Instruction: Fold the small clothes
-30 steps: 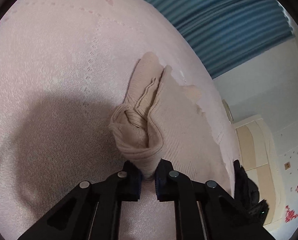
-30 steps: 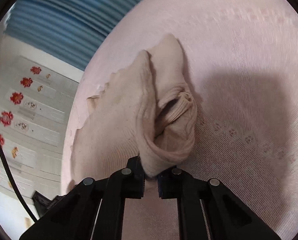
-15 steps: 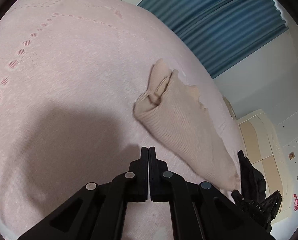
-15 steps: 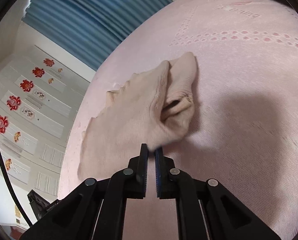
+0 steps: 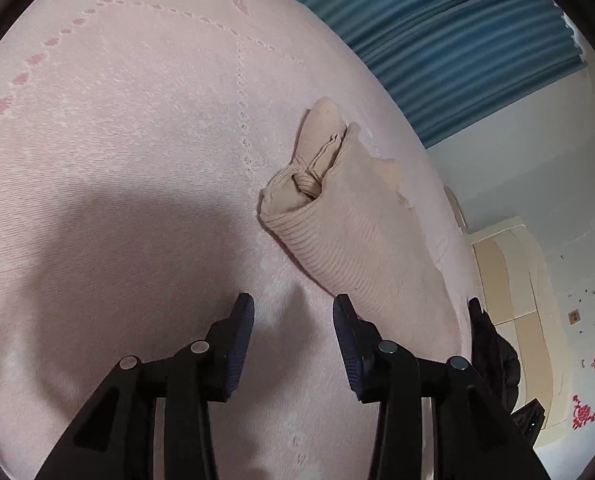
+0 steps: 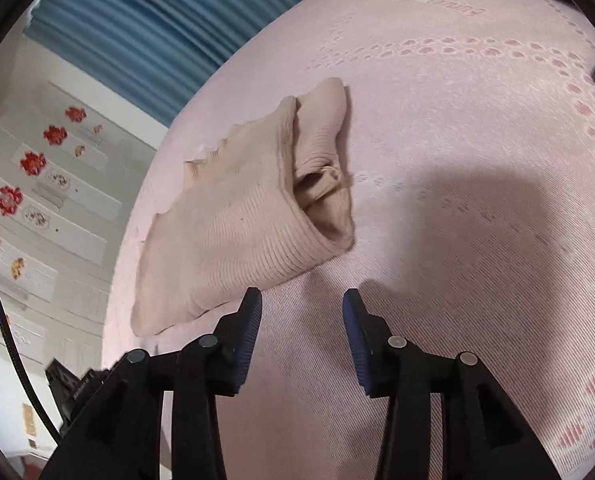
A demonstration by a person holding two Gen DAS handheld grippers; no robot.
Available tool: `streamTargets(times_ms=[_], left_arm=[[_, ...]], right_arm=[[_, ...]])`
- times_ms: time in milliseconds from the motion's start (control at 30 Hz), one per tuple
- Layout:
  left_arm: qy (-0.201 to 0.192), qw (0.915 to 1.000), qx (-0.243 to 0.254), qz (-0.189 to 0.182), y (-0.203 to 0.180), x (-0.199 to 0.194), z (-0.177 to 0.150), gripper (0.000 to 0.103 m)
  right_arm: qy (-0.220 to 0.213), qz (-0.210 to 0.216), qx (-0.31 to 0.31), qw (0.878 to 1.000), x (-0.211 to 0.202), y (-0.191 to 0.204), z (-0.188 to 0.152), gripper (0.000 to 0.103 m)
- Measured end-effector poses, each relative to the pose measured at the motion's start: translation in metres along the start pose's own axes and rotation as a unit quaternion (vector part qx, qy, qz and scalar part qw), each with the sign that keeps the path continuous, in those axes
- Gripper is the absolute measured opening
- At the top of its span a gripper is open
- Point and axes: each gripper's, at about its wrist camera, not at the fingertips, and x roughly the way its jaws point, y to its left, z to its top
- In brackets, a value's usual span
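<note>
- The left gripper [image 5: 293, 310], black with blue ribbed pads, hovers nearest the camera with its jaws spread wide and nothing between them; its right pad sits just beside the near edge of the beige ribbed knit garment [image 5: 337, 232].
- The right gripper [image 6: 302, 304], of the same make, also has its jaws released and empty, its left pad just beside the garment's [image 6: 237, 232] near edge.
- The garment lies folded on the pink woven bedspread [image 5: 117, 160], free of both grippers, a rolled cuff or neck opening gaping at one end and a pointed flap beyond it.
- Risk, as I judge it: the fold looks loose and bulky at that gaping end, so it may spring open or slump unaided. A careless re-grip on the top layer alone would drag the fold apart, and a pad brushing the near edge could skew the garment.
- The bedspread around the garment is soft, patterned with rows of darker pink dots, and shaded by the grippers; cloth on cloth may catch and wrinkle.
- Beyond the garment hang pleated blue curtains [image 5: 457, 40]; a pale wall with red flower decorations [image 6: 33, 162] and a cream cabinet [image 5: 509, 280] stand past the bed's edge.
</note>
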Motion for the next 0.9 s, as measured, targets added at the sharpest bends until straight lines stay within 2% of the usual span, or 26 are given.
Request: streamTargets(times_ms=[133, 200, 267, 300, 367, 400, 433, 467, 533, 700, 900], left_arm=[[0.008, 0.9998, -0.016, -0.010, -0.003, 0.018, 0.010, 0.039], [0.008, 0.9997, -0.018, -0.010, -0.008, 0.029, 0.018, 0.039], [0.009, 0.9998, -0.017, -0.008, -0.011, 0.040, 0.027, 0.038], [0.009, 0.9997, -0.022, -0.008, -0.012, 0.045, 0.032, 0.036], [0.010, 0.9993, -0.034, -0.010, -0.010, 0.052, 0.039, 0.025], [0.010, 0.9990, -0.043, -0.013, -0.008, 0.055, 0.042, 0.024], [0.008, 0.9985, -0.051, -0.019, -0.006, 0.056, 0.043, 0.015], [0.007, 0.9978, -0.060, -0.026, -0.004, 0.058, 0.043, 0.011], [0.002, 0.9976, -0.063, -0.028, -0.003, 0.056, 0.041, 0.010], [-0.036, 0.9993, -0.003, 0.004, -0.022, 0.028, 0.022, 0.009], [-0.048, 0.9949, 0.073, 0.050, -0.039, -0.011, -0.026, 0.009]], right_arm=[[0.020, -0.022, -0.007, 1.000, 0.027, 0.010, 0.007, 0.042], [0.017, -0.032, -0.010, 0.999, 0.036, 0.014, 0.014, 0.042], [0.024, -0.025, -0.012, 0.999, 0.045, 0.017, 0.027, 0.042], [0.027, -0.022, -0.008, 0.999, 0.051, 0.017, 0.033, 0.042], [0.027, -0.019, 0.010, 0.999, 0.061, 0.014, 0.042, 0.040], [0.025, -0.019, 0.015, 0.999, 0.065, 0.014, 0.046, 0.036], [0.023, -0.022, 0.013, 0.999, 0.067, 0.014, 0.048, 0.023], [0.027, -0.017, 0.006, 0.999, 0.070, 0.015, 0.048, 0.013], [0.022, -0.011, -0.002, 1.000, 0.069, 0.018, 0.048, 0.011], [0.003, 0.028, -0.001, 1.000, 0.048, 0.014, 0.042, 0.009], [-0.002, 0.022, -0.031, 0.999, 0.016, 0.011, 0.019, 0.009]])
